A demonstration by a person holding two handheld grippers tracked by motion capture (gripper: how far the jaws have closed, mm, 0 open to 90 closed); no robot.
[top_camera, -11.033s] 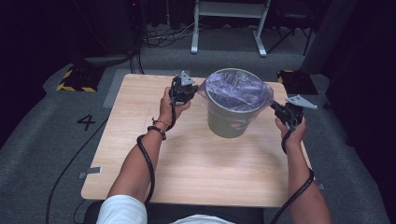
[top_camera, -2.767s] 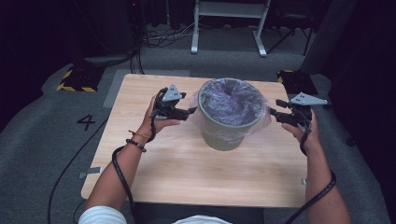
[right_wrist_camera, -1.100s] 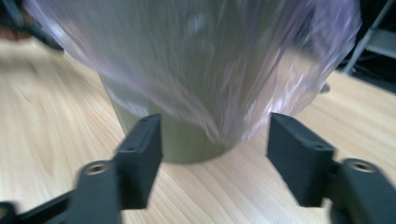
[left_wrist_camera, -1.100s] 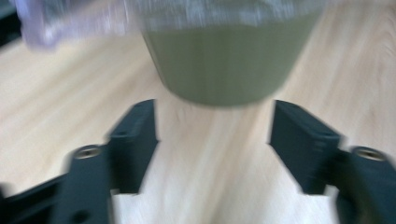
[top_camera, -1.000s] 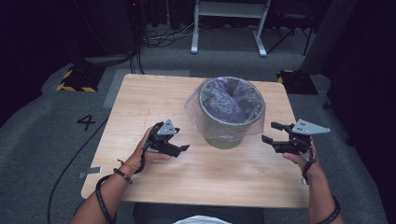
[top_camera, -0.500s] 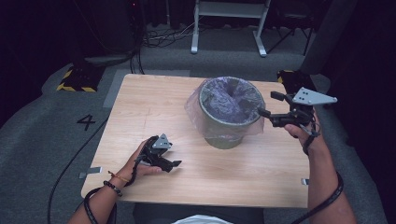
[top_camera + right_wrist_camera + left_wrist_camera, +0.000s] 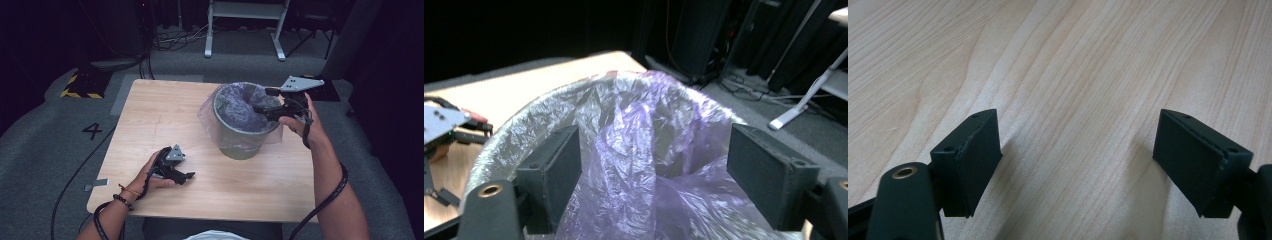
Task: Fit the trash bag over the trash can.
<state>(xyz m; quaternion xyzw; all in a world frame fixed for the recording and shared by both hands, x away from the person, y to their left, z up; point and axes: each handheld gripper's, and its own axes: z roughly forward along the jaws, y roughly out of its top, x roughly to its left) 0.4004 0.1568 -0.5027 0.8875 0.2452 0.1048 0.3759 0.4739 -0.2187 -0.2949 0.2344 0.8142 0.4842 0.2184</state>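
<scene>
Change, right tool: against the frame of half a second earlier, the right tool (image 7: pixel 261 100) stands higher in the high view and further over the bin's mouth; a second ago it was low beside the bin, near the worktop's right edge.
Change, left tool: the left tool (image 7: pixel 189 176) has sunk slightly since a second ago and lies at the near left of the worktop (image 7: pixel 165 115).
Change, bin: the bin (image 7: pixel 240 137) stands where it stood in the earlier frames, its liner opened out over the rim rather than stretched flat across the top as it was eleven seconds ago.
Right tool, state: jaws stand wide apart, having just been opening; the right gripper view shows liner film behind and between them, with neither pad pressing on it.
Left tool, state: jaws spread wide over bare wood in the left gripper view (image 7: pixel 1075 165), nothing between them.
Bin, position: upright, right of centre on the worktop, towards its far half.
Liner: the purple liner (image 7: pixel 235 107) hangs crumpled inside the bin and drapes over the rim and down the outside wall.
Bin relative to right tool: the tool hovers at the bin's right rim, jaws pointing across the opening above the liner folds (image 7: pixel 644 150).
Bin relative to left tool: well apart; the bin is beyond and to the right of it.
</scene>
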